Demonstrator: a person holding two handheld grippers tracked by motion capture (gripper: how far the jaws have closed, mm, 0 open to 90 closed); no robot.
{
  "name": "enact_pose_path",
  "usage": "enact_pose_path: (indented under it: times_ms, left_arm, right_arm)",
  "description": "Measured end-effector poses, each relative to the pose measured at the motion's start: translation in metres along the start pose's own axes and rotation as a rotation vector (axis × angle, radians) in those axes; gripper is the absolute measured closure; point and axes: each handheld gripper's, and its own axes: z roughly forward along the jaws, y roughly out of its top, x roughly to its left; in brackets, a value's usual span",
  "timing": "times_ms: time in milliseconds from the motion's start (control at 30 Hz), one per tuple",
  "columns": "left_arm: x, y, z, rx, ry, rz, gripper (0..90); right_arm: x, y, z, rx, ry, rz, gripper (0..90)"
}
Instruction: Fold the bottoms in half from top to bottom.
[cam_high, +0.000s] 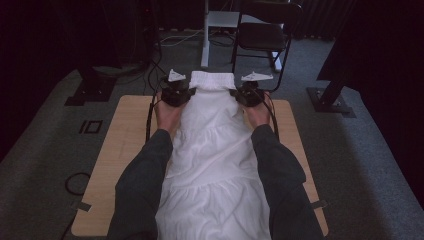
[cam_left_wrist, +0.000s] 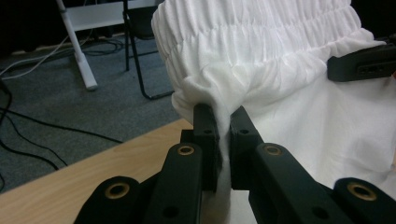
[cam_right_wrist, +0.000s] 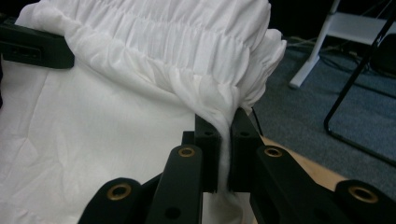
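A white tiered skirt (cam_high: 212, 150) with a gathered elastic waistband (cam_high: 212, 80) hangs stretched between my two grippers above the wooden table (cam_high: 122, 140), its lower tiers trailing toward the near edge. My left gripper (cam_high: 176, 91) is shut on the waistband's left corner; in the left gripper view the cloth (cam_left_wrist: 261, 56) is pinched between the black jaws of that left gripper (cam_left_wrist: 224, 122). My right gripper (cam_high: 248, 93) is shut on the right corner, and the right gripper view has the fabric (cam_right_wrist: 154, 42) bunched in the right gripper (cam_right_wrist: 224, 123). Grey-sleeved forearms flank the skirt.
A black folding chair (cam_high: 262, 35) and a white post (cam_high: 204, 35) stand on the grey carpet beyond the table's far edge. Dark stand bases (cam_high: 332, 100) sit at both sides. Cables (cam_high: 77, 182) lie on the floor at the left.
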Motion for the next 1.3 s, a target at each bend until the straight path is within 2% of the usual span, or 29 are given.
enact_pose_path:
  times_ms: [100, 200, 300, 367, 467, 567, 633, 733, 900, 1033, 1200, 1300]
  left_arm:
    - [0.004, 0.005, -0.004, -0.013, -0.001, -0.002, 85.4]
    - [0.009, 0.02, -0.009, -0.033, -0.006, -0.012, 85.5]
    - [0.006, 0.035, -0.015, -0.062, 0.002, 0.001, 85.6]
    - [0.005, 0.04, -0.019, -0.076, 0.0, 0.008, 85.6]
    - [0.002, 0.037, -0.019, -0.065, -0.002, 0.022, 85.6]
    - [0.0, 0.028, -0.016, -0.044, -0.014, 0.022, 85.5]
    - [-0.002, 0.021, -0.016, -0.034, -0.028, 0.019, 85.5]
    - [-0.007, 0.013, -0.02, -0.034, -0.045, 0.031, 85.5]
    - [-0.017, 0.001, -0.033, -0.042, -0.074, 0.058, 85.3]
    - [-0.028, -0.015, -0.048, -0.044, -0.103, 0.082, 85.2]
    - [-0.043, -0.044, -0.069, -0.048, -0.146, 0.094, 84.7]
    - [-0.052, -0.072, -0.079, -0.029, -0.178, 0.07, 84.5]
  right_arm:
    - [0.002, 0.005, -0.001, -0.016, 0.014, -0.006, 84.8]
    - [0.001, 0.011, -0.005, -0.044, 0.021, -0.02, 84.7]
    - [-0.001, 0.024, -0.013, -0.105, 0.022, 0.004, 84.8]
    - [-0.002, 0.031, -0.017, -0.108, 0.028, -0.003, 84.8]
    - [-0.002, 0.034, -0.022, -0.092, 0.032, -0.013, 84.8]
    - [-0.001, 0.028, -0.023, -0.047, 0.031, -0.043, 84.6]
    - [0.0, 0.023, -0.024, -0.031, 0.034, -0.042, 84.6]
    - [0.004, 0.013, -0.027, -0.003, 0.038, -0.063, 84.4]
    - [0.01, -0.002, -0.039, 0.006, 0.059, -0.076, 84.3]
    - [0.017, -0.017, -0.051, 0.003, 0.09, -0.082, 84.1]
    - [0.03, -0.041, -0.068, 0.006, 0.133, -0.09, 84.1]
    - [0.041, -0.064, -0.074, 0.026, 0.169, -0.088, 84.1]
